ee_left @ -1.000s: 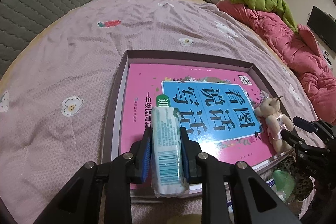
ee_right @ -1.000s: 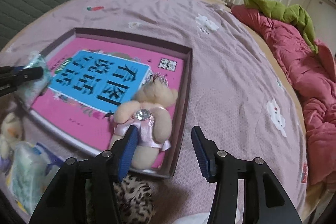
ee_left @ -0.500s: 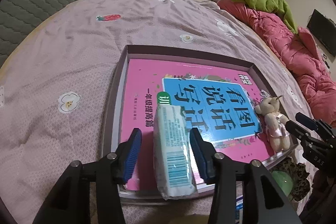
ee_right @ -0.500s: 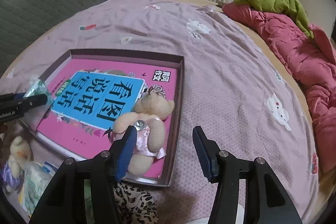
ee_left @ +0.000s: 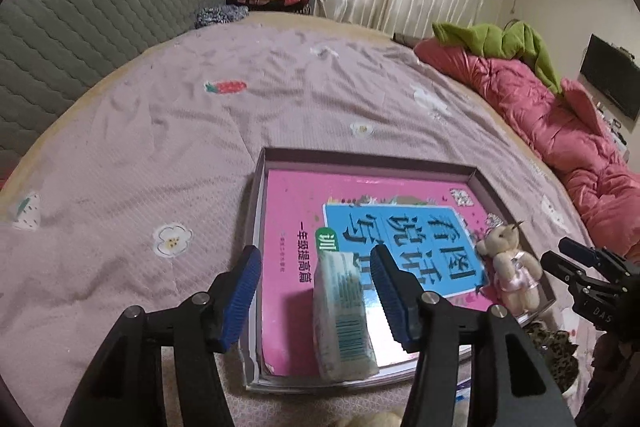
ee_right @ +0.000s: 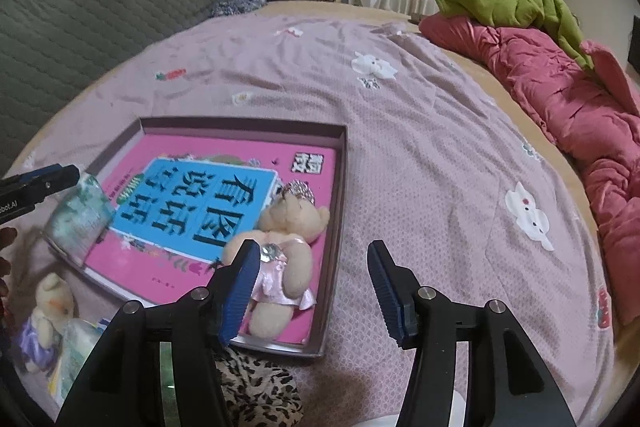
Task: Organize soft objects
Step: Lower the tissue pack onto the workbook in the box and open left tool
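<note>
Standing apart on either side of the tissue pack (ee_left: 344, 319), the blue fingers (ee_left: 244, 291) of the left gripper (ee_left: 316, 297) have just been opening and no longer press on it; the pack sits on its narrow side on the near edge of the pink book (ee_left: 360, 211) inside the shallow tray (ee_left: 400, 161), with clear gaps to both pads. To finish this release well, the left hand should draw straight back and up along its own line, because a sideways drift could clip the pack and tip it off the book's edge toward the tray wall. The right gripper (ee_right: 312, 287) also has its fingers (ee_right: 384, 287) spread with nothing between them, having widened a little further; its left finger shows in front of the small bear in a pink dress (ee_right: 286, 259), which lies on its back at the tray's near right corner and looks already placed. Outside the tray, a second bear in purple (ee_right: 46, 311), another soft packet (ee_right: 78, 351) and a leopard-print cloth (ee_right: 256, 395) lie on the bedspread (ee_right: 440, 167) close to the person, and judging by the task they are next; each gripper should clear the tray rim before swinging toward them so the placed things stay put
</note>
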The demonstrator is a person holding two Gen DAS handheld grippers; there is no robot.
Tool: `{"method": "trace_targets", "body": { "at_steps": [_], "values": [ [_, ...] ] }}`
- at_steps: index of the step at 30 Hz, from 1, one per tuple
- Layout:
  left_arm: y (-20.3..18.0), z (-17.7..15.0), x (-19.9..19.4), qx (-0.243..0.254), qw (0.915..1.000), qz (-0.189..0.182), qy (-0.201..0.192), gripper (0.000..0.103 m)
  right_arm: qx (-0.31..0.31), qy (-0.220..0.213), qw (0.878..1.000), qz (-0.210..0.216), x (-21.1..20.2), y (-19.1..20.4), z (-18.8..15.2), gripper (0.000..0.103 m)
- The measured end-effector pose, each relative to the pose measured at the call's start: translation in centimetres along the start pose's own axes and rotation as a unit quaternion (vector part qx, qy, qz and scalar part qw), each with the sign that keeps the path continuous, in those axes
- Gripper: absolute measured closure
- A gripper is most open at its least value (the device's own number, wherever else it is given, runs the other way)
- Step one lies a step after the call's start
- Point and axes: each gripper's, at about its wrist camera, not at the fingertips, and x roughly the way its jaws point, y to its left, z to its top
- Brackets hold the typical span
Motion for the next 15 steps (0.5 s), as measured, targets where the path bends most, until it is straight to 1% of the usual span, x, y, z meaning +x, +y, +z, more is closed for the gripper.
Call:
{"method": "trace_targets", "body": {
  "at_steps": [3, 5, 7, 15],
  "values": [
    [-0.3, 0.0, -1.0, 0.009, 0.9999, -0.004, -0.011, 0.046, -0.001, -0.016, 1.000, 0.009, -0.8, 0.2, 0.1, 0.041],
    [-0.7, -0.2, -1.5, 0.021, 0.9996, -0.005, -0.017, 0.043, -0.002, -0.025, 1.000, 0.016, -1.4, 0.3, 0.0, 0.041],
    [-1.0, -0.6, -2.1, 0.027, 0.9994, -0.003, -0.022, 0.038, -0.003, -0.033, 0.999, 0.023, -1.9, 0.5, 0.0, 0.040],
    [-1.3, -2.0, -3.5, 0.018, 0.9996, -0.007, -0.022, 0.037, -0.005, -0.051, 0.998, 0.033, -3.4, 0.7, -0.5, 0.038]
  ]
}}
